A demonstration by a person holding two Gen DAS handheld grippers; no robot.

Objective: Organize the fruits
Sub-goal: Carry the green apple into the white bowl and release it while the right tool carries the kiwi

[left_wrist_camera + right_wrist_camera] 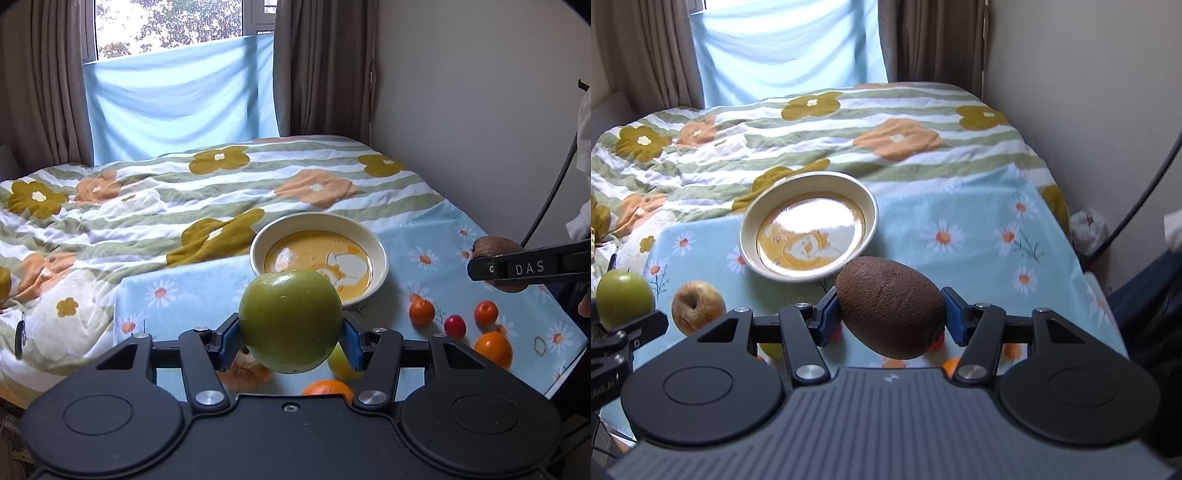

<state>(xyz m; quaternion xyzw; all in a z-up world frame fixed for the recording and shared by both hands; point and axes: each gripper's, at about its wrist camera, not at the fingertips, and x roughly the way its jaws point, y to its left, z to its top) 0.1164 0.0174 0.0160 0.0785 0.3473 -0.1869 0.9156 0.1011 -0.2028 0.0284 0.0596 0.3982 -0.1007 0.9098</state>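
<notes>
My left gripper is shut on a green apple and holds it above the cloth, just in front of the cream bowl. My right gripper is shut on a brown kiwi, also in front of the bowl. The bowl has an orange picture inside and holds no fruit. In the left wrist view the kiwi and right gripper finger show at the right. In the right wrist view the green apple shows at far left.
Loose fruit lies on the blue daisy cloth: small oranges, a red fruit, a yellow fruit, a brownish apple. Behind is a bed with a flowered quilt. A wall runs along the right.
</notes>
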